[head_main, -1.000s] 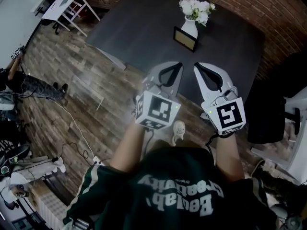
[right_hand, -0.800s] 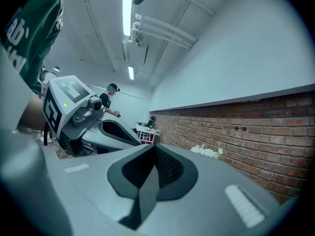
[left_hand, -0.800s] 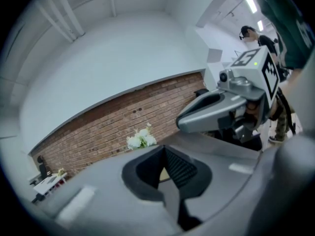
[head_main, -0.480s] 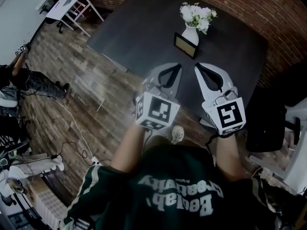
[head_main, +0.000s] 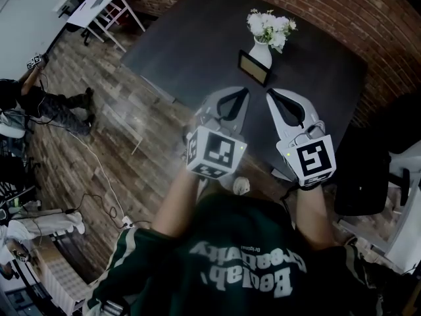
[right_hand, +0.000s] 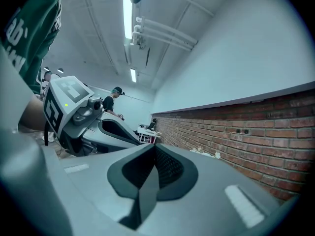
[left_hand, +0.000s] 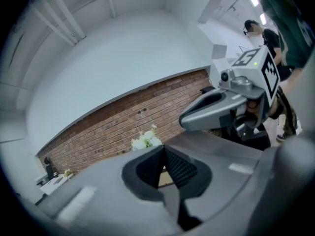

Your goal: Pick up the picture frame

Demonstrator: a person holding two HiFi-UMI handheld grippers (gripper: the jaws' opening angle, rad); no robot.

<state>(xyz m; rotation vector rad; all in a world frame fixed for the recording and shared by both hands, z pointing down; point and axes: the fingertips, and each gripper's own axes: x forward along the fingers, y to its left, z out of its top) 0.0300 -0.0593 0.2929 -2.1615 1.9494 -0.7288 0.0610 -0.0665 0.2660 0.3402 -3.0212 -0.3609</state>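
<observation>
Noted loose cables (head_main: pixel 103 183) on the wooden floor (head_main: pixel 131 124) at far left: could have snagged a foot on any sidestep that way. Carried the left gripper (head_main: pixel 245 91) short of the dark table's (head_main: pixel 191 38) near edge, with jaws pressed together and nothing between them. Would have needed to spread those jaws before any reach; otherwise risked jabbing a closed tip into the target instead of straddling it.

Found the picture frame (head_main: pixel 254 67) standing propped on the table beyond both tips, untouched, just in front of a white vase (head_main: pixel 261 41) of white flowers (head_main: pixel 270 24); could not tell whether touching it. Judged that the chief hazard: feared a shove from the front tipping the frame back into the vase and toppling it, flowers and all. Judged also a thin upright edge easy to pinch off-centre, apt to swing or slip out of the grip.

Carried the right gripper (head_main: pixel 270 92) close beside the left, likewise clamped shut and empty; might have knocked one against the other by sending both in together. Marked a black office chair (head_main: pixel 358 176) at far right, near the table's corner: a possible bump for the right elbow.
</observation>
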